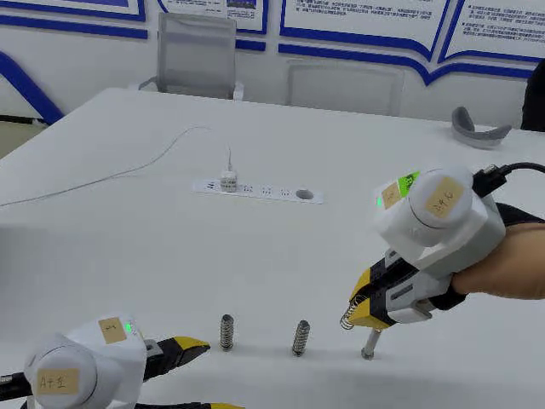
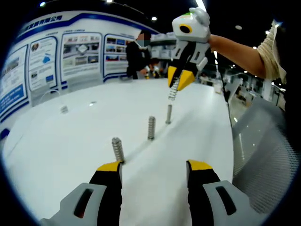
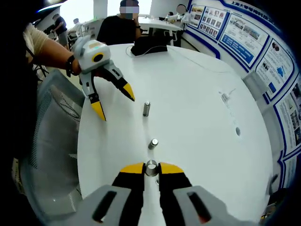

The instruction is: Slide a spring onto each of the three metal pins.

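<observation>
Last step, prob: R gripper [image 1: 364,313] pinches the 3rd spring [image 1: 347,318], w/ the bare pin [image 1: 370,343] just below at 6 o'clock. Left pin [image 1: 226,331] & mid pin [image 1: 301,337] have springs on. L gripper [image 2: 153,169] is spread, empty. Next: line spring up w/ pin tip, lower it straight.

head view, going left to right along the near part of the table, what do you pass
left claw → first pin with spring → second pin with spring → loose spring held in the right claw → bare pin
</observation>
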Demonstrator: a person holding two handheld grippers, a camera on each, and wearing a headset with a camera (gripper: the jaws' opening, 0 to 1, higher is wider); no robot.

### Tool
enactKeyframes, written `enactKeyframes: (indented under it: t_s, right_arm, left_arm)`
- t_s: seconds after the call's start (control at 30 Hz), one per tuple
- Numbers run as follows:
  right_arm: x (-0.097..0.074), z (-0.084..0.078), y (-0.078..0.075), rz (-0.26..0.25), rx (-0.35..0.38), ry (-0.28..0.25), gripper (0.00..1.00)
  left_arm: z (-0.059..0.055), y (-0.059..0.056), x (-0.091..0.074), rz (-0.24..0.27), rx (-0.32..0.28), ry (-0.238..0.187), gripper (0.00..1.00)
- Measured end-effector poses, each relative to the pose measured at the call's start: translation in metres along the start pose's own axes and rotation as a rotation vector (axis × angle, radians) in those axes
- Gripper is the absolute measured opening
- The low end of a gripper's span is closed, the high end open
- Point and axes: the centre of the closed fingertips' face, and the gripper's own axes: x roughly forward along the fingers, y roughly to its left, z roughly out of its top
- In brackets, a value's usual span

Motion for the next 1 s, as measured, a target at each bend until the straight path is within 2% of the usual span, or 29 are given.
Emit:
enactKeyframes:
  t_s: [0.3,0.53,1.0]
  right_arm:
    - [0.001,-0.012,-0.012,-0.008,0.025,0.033,0.12]
    - [0.001,-0.027,-0.022,-0.016,0.044,0.078,0.12]
    - [0.009,-0.05,-0.026,-0.016,0.062,0.144,0.12]
  left_arm:
    - [0.0,0.003,-0.001,0.013,-0.011,0.0,0.6]
    - [-0.001,0.006,-0.002,0.021,-0.019,0.001,0.62]
    - [-0.002,0.006,-0.002,0.024,-0.028,0.003,0.65]
